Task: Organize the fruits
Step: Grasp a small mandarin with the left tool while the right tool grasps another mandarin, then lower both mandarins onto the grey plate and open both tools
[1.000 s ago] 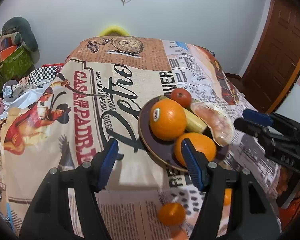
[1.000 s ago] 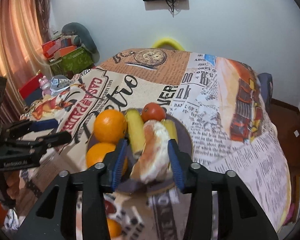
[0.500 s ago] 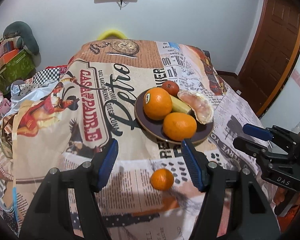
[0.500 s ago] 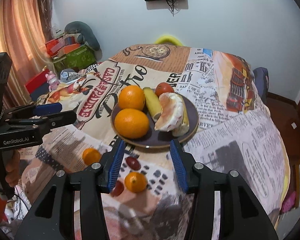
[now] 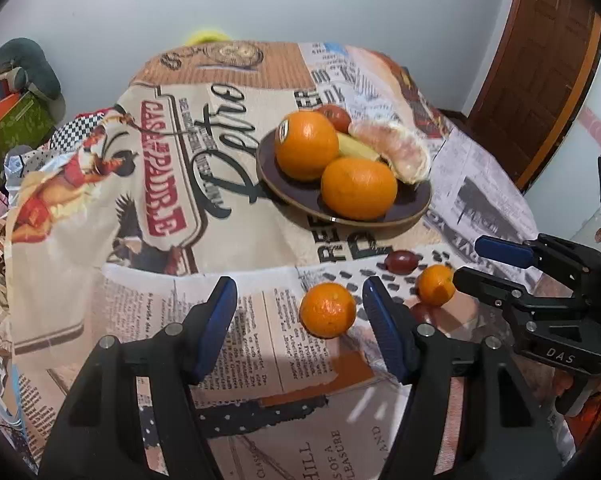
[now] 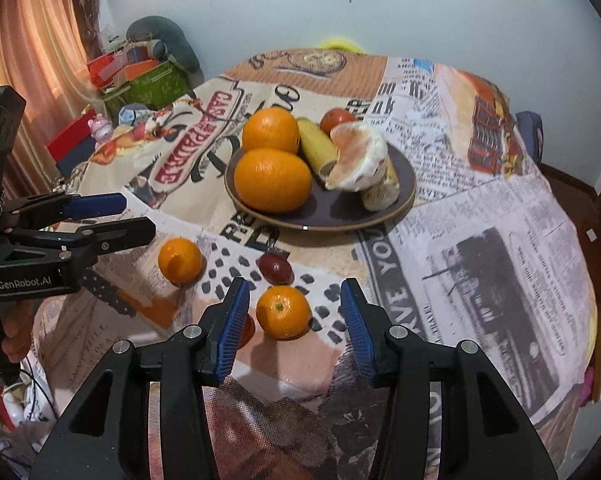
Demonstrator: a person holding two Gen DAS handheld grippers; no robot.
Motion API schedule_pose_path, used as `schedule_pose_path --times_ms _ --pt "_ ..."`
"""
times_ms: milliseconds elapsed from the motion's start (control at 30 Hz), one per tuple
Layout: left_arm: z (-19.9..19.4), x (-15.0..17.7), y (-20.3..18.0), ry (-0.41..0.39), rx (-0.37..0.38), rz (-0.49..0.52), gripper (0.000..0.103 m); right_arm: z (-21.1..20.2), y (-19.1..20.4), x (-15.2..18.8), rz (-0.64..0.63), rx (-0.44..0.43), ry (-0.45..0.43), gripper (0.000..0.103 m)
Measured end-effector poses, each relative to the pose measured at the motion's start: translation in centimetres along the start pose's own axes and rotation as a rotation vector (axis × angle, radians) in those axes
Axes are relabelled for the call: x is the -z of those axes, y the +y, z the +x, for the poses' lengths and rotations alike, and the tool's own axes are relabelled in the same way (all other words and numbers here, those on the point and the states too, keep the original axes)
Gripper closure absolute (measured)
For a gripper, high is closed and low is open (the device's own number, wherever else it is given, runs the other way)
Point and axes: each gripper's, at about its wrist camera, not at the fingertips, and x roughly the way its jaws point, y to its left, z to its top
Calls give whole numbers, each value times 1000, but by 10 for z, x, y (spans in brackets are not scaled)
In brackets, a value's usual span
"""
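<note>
A dark plate sits near the middle of the desk, which is covered by a cloth printed like old newspapers and posters. On the plate lie two large oranges side by side, a banana behind them, a peeled citrus half leaning on the banana, and a small red fruit at the far rim. Four loose fruits lie on the cloth between the plate and the near edge of the desk: two small oranges, a dark red grape-like fruit just in front of the plate, and another reddish fruit half hidden behind the right gripper's left finger. The right gripper points down at the small orange nearest the edge — its blue fingers stand open on either side of that orange, with clear gaps, touching nothing. The left gripper is open wider and holds nothing; the other small orange sits in front of its gap, close to its right finger but apart from it. In the left wrist view the right gripper shows at the right edge, near the first small orange. A hand grips the left gripper's handle low at the left of the right wrist view.
</note>
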Motion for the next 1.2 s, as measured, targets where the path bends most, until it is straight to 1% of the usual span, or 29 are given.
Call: schedule_pose_path --times_ms 233,467,533,600,633,700,733,900,967,1200 --pt "19 6 1 37 11 -20 38 16 3 7 13 -40 40 59" --pt "29 13 -5 55 37 -1 40 20 -3 8 47 -67 48 65" --pt "31 13 -7 59 46 4 43 21 -4 8 51 -78 52 67" --pt "34 13 -10 64 55 11 52 21 -5 8 56 -82 53 67" --pt "35 12 -11 68 59 17 54 22 -5 8 58 -83 53 69" --pt "38 11 -14 71 59 24 63 21 -6 8 63 -87 52 71" --pt "39 10 -14 73 57 25 65 21 -6 8 65 -87 48 71" --pt "38 10 -14 71 59 19 65 15 -6 8 67 -84 32 71" --pt "35 9 -14 65 47 24 65 14 -6 6 61 -76 25 71" --pt "19 -7 -7 5 33 17 65 2 -10 -7 54 -62 -23 71"
